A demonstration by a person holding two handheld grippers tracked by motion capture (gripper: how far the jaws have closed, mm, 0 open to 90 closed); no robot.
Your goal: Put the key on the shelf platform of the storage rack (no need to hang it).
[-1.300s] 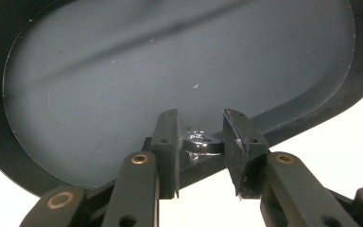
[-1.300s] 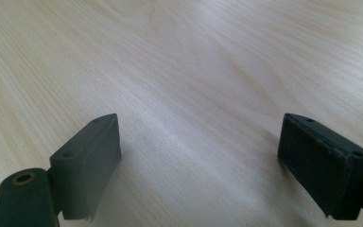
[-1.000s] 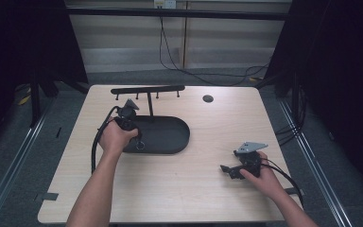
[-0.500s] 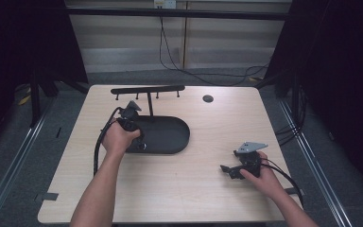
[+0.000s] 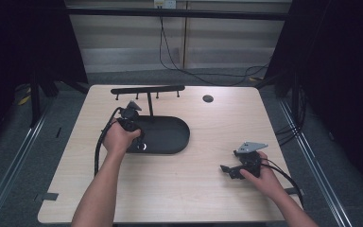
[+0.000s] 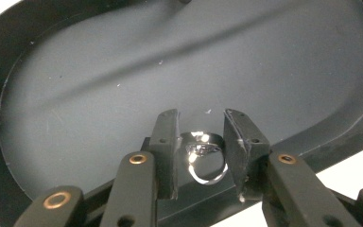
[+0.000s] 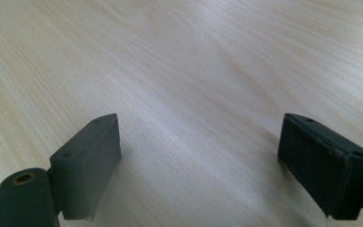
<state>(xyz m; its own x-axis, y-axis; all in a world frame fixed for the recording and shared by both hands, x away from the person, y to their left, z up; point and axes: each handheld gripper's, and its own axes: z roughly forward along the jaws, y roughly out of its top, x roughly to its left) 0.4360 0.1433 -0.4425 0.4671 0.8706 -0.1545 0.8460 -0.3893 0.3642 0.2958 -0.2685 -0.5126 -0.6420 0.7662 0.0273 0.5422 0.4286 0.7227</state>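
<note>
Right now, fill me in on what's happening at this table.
A person is working with a claw in each hand. The left claw is closed on a silver ring just above the floor of a black oval tray, which has a T-shaped stand rising from it. The right claw is open with nothing between its pads, over bare wood on the right of the table. A small dark disc sits near the far edge.

The left gripper points down and slightly forward, its jaws drawn in close around a small ring, the left forearm stretched forward from the bottom edge. The right gripper lies low and level, pointing left, jaws spread wide with nothing between them.
</note>
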